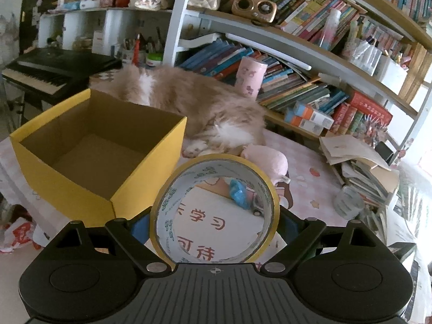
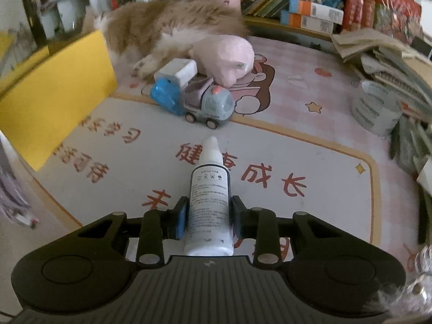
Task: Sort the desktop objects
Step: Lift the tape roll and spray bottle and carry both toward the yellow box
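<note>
I am in the middle of the sorting job, and I carry one thing in each hand.

My left gripper (image 1: 216,216) holds a roll of tape (image 1: 216,210). The jaws stand wide and press on both sides of the roll, so it sits low in the middle of the left picture. I can look right through its hole at the mat below. The yellow box (image 1: 89,156) is at the left of that picture, just beside the roll. It is open on top, and I see nothing inside it.

My right gripper (image 2: 208,216) is clenched on a small white bottle (image 2: 209,202). The bottle sits low in the middle of the right picture and its tip points away from me. The jaws squeeze it around its middle.

A toy truck (image 2: 208,105) and a blue thing (image 2: 164,98) lie on the surface above the bottle in the picture. A fluffy cat (image 2: 167,24) lies behind them, near the box.

I think the next step is to put the tape in the box. I need to move the left gripper over the open top, then let the jaws go. The bottle can follow. I must take care not to bump the cat.
</note>
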Demonstrator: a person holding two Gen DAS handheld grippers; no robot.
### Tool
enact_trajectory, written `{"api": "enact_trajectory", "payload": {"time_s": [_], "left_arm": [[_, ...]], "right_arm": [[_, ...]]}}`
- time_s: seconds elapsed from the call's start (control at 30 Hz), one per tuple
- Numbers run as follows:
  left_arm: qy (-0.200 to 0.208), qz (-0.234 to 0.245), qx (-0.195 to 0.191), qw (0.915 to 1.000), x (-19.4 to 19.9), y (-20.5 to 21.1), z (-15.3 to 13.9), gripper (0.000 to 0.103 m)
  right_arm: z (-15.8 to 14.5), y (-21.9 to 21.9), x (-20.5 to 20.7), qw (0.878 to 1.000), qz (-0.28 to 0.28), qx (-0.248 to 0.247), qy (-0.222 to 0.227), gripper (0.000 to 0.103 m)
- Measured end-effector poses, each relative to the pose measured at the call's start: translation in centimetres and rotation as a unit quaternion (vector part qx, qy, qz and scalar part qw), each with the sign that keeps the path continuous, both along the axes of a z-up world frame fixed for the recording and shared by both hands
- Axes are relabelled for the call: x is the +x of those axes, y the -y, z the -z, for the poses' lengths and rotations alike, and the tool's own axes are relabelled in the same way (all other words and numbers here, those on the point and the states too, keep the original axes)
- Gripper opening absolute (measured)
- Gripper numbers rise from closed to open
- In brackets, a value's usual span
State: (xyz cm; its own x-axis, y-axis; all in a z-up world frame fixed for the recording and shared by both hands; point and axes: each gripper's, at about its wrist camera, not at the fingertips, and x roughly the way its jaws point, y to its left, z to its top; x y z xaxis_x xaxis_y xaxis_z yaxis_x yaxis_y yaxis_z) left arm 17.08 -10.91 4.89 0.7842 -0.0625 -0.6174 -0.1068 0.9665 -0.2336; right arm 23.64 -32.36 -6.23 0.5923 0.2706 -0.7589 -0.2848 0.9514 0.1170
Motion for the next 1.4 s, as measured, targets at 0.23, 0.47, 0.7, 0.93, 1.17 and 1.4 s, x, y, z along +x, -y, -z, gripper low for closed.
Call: {"api": "enact_trajectory", "payload": {"time_s": [0.23, 0.47, 0.7, 0.93, 1.17, 1.4], "left_arm": [[0.002, -0.014, 0.009, 0.9999, -0.4, 0.4, -0.4, 0.092], [0.003, -0.008, 0.008, 0.9999, -0.3, 1.4, -0.4, 0.092], [0.005, 0.017, 0.004, 0.9998, 0.1, 2.3, -0.3, 0.092], [0.013, 0.04, -0.009, 0.9991, 0.2, 1.9, -0.8, 0.092], [0.03, 0.068, -0.018, 0.9971, -0.4, -0.4, -1.2, 0.092], [0.047, 0.089, -0.034, 0.9943, -1.8, -4.0, -1.4, 0.092]], "right_arm": [[-2.4, 1.5, -0.2, 0.997, 0.017, 0.08, -0.006, 0.03], [-5.2, 2.2, -1.0, 0.994, 0.009, 0.109, 0.027, 0.03], [-6.0, 3.3, -1.6, 0.99, 0.021, 0.134, 0.029, 0.03], [-7.0, 3.3, -2.7, 0.99, 0.032, 0.134, 0.04, 0.03], [-7.6, 1.5, -4.5, 0.988, 0.048, 0.14, 0.043, 0.03], [-8.9, -2.0, -6.9, 0.989, 0.057, 0.122, 0.064, 0.03]]}}
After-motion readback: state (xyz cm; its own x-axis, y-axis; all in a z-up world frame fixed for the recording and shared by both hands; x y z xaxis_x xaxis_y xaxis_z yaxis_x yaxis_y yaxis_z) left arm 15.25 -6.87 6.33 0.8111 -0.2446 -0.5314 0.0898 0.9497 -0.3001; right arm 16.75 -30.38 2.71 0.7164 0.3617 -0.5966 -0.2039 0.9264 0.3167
